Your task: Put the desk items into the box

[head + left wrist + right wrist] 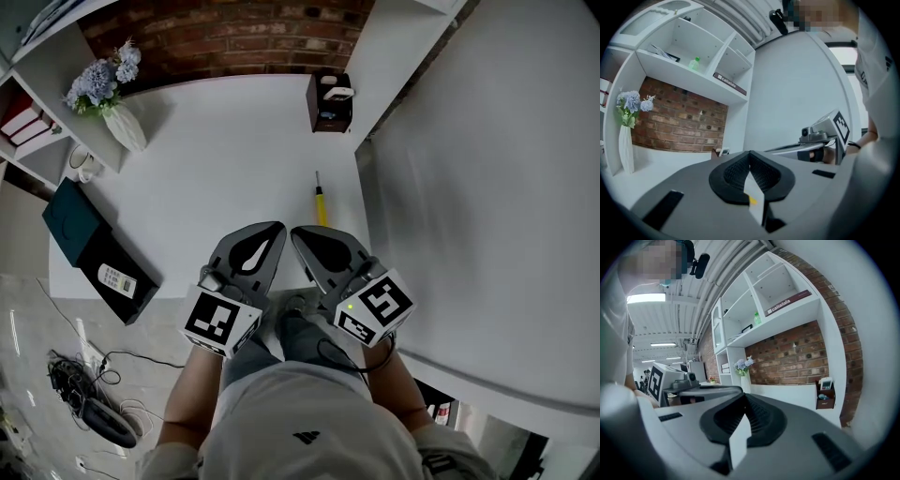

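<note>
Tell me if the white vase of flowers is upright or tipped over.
Upright: in the left gripper view the vase stands straight on the desk, flowers rising from its top.

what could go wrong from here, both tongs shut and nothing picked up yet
1. The left tongs and right tongs sit shut, tips almost touching; opening for the yellow tool they may knock each other.
2. The tool is thin and lies flat, so it might roll or slip.
3. The black box sits at the desk edge; a nudge might tip it off.
</note>
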{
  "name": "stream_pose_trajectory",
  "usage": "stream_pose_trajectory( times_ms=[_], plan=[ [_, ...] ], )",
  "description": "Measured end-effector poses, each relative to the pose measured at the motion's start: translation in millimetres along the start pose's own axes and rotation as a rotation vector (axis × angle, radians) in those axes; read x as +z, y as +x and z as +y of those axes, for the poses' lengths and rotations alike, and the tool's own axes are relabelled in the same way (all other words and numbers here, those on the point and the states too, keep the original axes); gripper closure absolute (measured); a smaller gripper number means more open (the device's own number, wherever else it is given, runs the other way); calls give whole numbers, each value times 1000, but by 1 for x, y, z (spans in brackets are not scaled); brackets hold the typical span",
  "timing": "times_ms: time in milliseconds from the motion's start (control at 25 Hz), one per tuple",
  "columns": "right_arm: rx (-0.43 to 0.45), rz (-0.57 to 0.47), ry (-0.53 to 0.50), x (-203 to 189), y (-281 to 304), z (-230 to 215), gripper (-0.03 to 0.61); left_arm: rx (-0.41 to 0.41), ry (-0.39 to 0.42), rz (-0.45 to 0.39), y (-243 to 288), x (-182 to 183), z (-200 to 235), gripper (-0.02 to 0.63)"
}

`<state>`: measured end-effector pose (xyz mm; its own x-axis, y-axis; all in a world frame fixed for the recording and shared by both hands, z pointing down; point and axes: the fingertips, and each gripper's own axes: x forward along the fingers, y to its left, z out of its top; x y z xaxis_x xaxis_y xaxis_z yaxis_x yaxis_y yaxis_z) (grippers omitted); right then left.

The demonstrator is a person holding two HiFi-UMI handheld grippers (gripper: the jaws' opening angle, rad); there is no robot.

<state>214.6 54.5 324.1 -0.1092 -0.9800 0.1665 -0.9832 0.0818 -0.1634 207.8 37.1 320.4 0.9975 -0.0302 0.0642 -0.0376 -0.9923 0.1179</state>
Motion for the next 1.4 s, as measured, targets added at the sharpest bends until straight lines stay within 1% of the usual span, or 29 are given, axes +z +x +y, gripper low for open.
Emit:
stream_pose_trajectory(
  times_ms=[280, 440, 760, 920, 1120, 1400],
  plan=[
    [-32, 2, 17, -5, -24, -36, 571, -12, -13, 20, 34, -10, -19, 601],
    [-52, 12, 35, -13, -36, -55, 571, -19, -18, 34, 51, -20, -28, 601],
    [-97, 34, 87, -33, -46, -84, 571, -38, -25, 40, 71, -23, -38, 601],
    [-120, 70, 104, -49, -42, -99, 571, -36, -26, 41, 75, -25, -36, 601],
    [-160, 139, 132, -77, -31, -121, 569, -29, -30, 54, 78, -30, -31, 601],
    [-172, 237, 171, -116, -17, -136, 568, -14, -44, 80, 82, -42, -16, 601]
  ],
)
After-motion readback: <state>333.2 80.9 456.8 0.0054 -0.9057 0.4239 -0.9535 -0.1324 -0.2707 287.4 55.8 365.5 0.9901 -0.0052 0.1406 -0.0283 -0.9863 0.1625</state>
